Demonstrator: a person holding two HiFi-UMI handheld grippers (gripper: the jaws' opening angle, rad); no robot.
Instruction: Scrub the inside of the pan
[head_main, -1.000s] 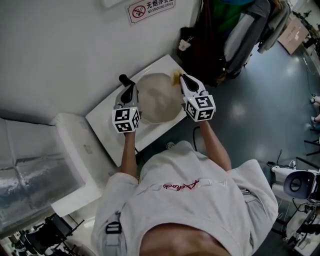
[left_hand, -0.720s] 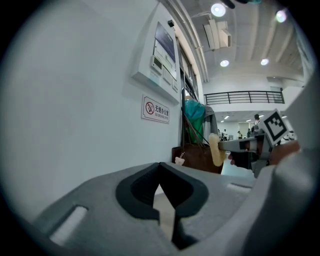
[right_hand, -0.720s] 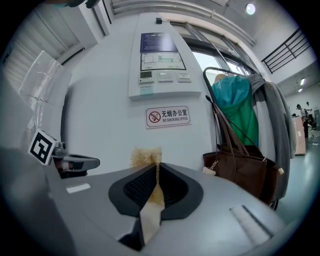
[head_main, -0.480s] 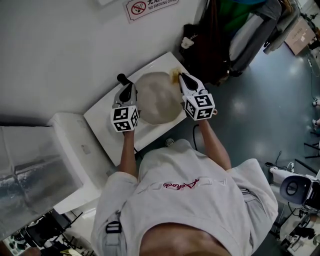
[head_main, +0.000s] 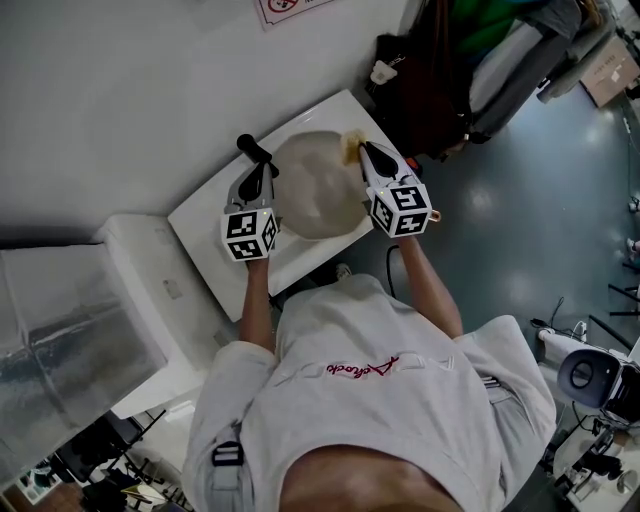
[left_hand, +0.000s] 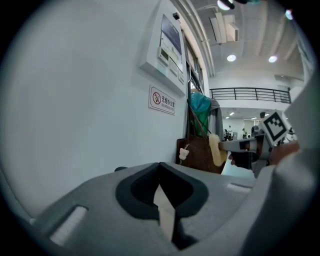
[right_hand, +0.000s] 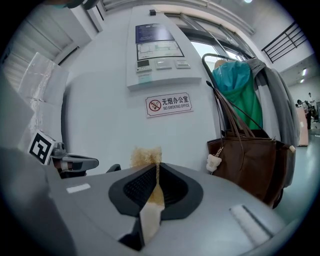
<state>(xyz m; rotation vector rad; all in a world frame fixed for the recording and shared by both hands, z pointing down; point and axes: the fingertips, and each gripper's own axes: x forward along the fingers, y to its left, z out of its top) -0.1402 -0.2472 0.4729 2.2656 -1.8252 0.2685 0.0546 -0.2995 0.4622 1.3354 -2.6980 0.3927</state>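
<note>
Although approx. 1 s has passed, little is changed: the yellow sponge (head_main: 351, 146) is kept clamped in the right gripper (head_main: 362, 150) at the upper-right rim of the pan (head_main: 315, 195), upper centre. The left gripper (head_main: 262, 172) is seen w/ jaws together beside the black handle (head_main: 248, 148); scrubbing is judged barely begun.

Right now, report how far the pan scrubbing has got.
Done: the right claw is shut on the yellowish scrubber, held at the far rim of the pan. In hand: the left claw is shut by the black handle; whether it grips it does not show. Left: the scrubbing itself, as far as I can judge, since the scrubber is at the rim, not down on the pale inside.
</note>
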